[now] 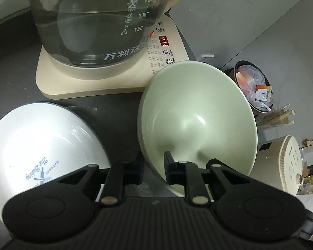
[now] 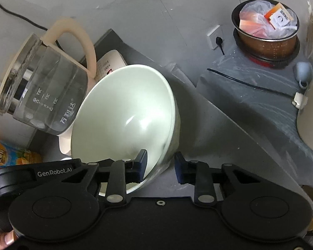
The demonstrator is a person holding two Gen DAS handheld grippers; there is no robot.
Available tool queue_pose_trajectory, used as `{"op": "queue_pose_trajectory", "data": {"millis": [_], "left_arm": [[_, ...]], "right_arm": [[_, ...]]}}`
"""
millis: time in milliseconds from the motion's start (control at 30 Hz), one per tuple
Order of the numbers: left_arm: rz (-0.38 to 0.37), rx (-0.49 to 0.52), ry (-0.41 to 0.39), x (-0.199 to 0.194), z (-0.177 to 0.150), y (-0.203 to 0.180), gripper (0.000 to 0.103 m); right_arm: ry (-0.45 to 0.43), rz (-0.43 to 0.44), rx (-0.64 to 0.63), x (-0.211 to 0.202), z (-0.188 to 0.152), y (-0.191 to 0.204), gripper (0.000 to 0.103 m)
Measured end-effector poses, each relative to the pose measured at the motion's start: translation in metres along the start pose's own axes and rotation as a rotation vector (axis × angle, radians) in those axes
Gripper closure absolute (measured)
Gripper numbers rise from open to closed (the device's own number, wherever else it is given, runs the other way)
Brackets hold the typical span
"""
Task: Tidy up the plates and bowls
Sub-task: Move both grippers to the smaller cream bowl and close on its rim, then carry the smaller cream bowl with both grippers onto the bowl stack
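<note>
Both grippers are working the same pale green bowl [image 1: 196, 114] here. The left gripper [image 1: 153, 167] is pinching its near rim, 1 of the fingers [image 1: 170, 166] sitting inside the bowl and the other outside, so it's clamped on and tipping the bowl up on edge. The right gripper [image 2: 160, 166] is straddling the rim too, with 1 finger inside and the other hanging off to the side with a clear gap, so those fingers are standing apart. The bowl is hovering tilted just in front of the glass kettle [image 1: 98, 20], which is sitting on its beige base [image 1: 89, 81] on the dark surface [image 1: 14, 66]. A white bowl [image 1: 41, 137] with blue lettering is lying just beside it.
</note>
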State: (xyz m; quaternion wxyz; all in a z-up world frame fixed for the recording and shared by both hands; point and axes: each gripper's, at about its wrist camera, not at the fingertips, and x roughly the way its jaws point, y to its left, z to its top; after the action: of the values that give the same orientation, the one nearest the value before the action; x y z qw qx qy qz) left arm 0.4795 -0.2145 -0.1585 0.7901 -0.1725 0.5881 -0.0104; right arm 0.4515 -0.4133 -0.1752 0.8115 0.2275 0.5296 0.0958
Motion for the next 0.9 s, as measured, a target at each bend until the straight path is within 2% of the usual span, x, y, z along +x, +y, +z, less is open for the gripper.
{"op": "queue_pose_trajectory", "data": {"millis": [333, 900], "left_arm": [[-0.024, 0.011, -0.013, -0.022, -0.015, -0.001, 0.085], [-0.033, 0.034, -0.119, -0.089, -0.053, -0.006, 0.085]], "right_arm": [[-0.034, 0.008, -0.027, -0.026, -0.010, 0.007, 0.076], [-0.141, 0.063, -0.102, -0.088, -0.035, 0.027, 0.077]]}}
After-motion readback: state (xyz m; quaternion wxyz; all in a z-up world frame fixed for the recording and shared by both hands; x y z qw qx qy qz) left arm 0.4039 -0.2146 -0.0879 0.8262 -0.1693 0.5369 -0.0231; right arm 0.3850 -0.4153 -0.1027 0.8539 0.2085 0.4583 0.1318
